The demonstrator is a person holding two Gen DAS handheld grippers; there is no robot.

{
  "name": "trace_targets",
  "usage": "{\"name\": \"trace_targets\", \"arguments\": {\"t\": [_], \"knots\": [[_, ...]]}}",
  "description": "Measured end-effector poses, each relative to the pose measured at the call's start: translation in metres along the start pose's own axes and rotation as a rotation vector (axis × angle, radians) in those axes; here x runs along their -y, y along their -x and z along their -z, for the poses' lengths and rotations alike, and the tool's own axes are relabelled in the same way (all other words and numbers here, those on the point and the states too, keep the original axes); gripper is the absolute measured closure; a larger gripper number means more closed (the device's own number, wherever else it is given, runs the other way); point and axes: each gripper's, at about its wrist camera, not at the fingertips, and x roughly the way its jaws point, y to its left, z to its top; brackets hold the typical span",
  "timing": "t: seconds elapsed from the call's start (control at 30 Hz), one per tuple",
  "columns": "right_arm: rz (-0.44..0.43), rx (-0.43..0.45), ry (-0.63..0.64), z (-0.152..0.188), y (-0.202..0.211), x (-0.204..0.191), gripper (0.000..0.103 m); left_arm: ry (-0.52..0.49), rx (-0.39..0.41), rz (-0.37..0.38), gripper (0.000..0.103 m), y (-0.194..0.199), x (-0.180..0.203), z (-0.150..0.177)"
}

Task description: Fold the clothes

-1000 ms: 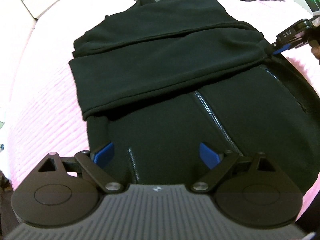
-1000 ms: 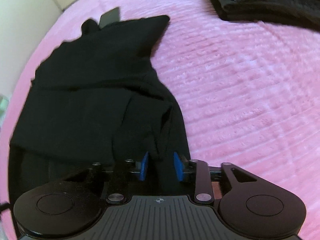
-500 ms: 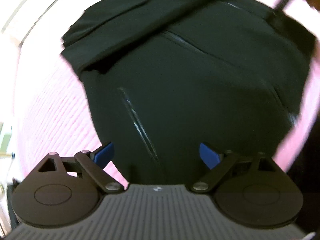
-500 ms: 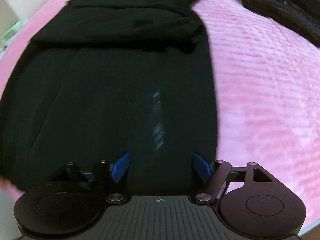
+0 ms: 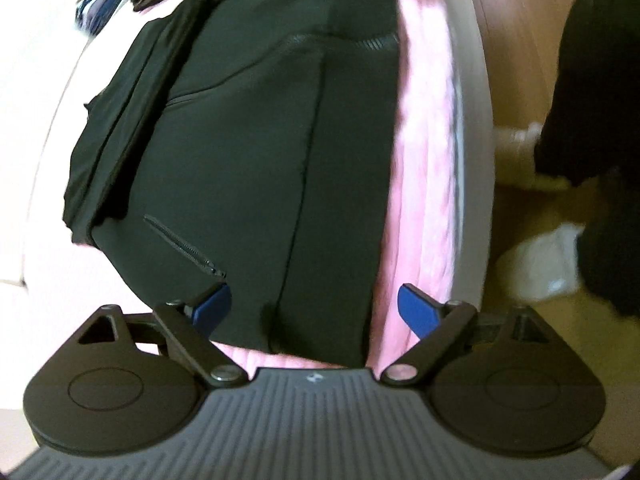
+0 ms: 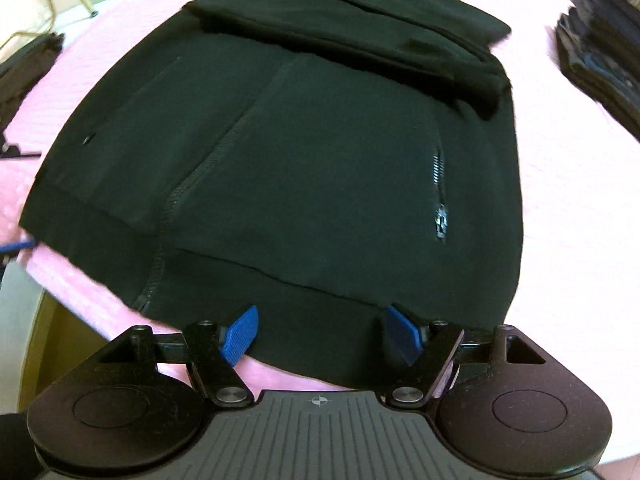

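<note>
A black zip-up jacket [image 6: 320, 152] lies flat on the pink bedspread [image 6: 572, 184], sleeves folded across its upper part. Its bottom hem faces me in the right wrist view. My right gripper [image 6: 320, 336] stands open just over the hem's middle-right, nothing between its blue pads. In the left wrist view the same jacket [image 5: 248, 152] is seen from its lower corner, a pocket zipper [image 5: 184, 248] near the left pad. My left gripper [image 5: 316, 312] is open over that hem corner, empty. Its blue fingertip [image 6: 18, 245] peeks in at the left edge of the right wrist view.
A stack of folded dark clothes [image 6: 600, 44] sits at the bed's far right. More dark cloth [image 6: 28, 64] lies at the far left. The bed's edge [image 5: 468, 152] runs beside the jacket, with wooden floor [image 5: 532, 248] and a white bag [image 5: 548, 260] below.
My right gripper let go of the jacket's side fold, opened, and dropped back to the hem. My left gripper swung around to the jacket's lower corner near the bed edge, still open.
</note>
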Motion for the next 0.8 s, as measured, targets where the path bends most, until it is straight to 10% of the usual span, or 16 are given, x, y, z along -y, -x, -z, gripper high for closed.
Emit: {"name": "trace_targets", "arguments": {"t": [0.3, 0.43, 0.5, 0.8], "knots": [[0.020, 0.036, 0.070, -0.009, 0.007, 0.009, 0.018, -0.241, 0.001, -0.104, 0.019, -0.015, 0.015, 0.016], [-0.016, 0.096, 0.246, 0.003, 0.019, -0.012, 0.009, -0.166, 0.052, -0.125, 0.071, -0.009, -0.004, 0.012], [-0.037, 0.113, 0.377, 0.010, 0.020, -0.030, 0.009, -0.090, 0.079, -0.107, 0.087, -0.004, -0.018, 0.009], [-0.024, 0.224, 0.635, 0.028, -0.013, -0.088, 0.009, 0.603, 0.118, 0.164, 0.093, 0.019, -0.127, 0.018]]}}
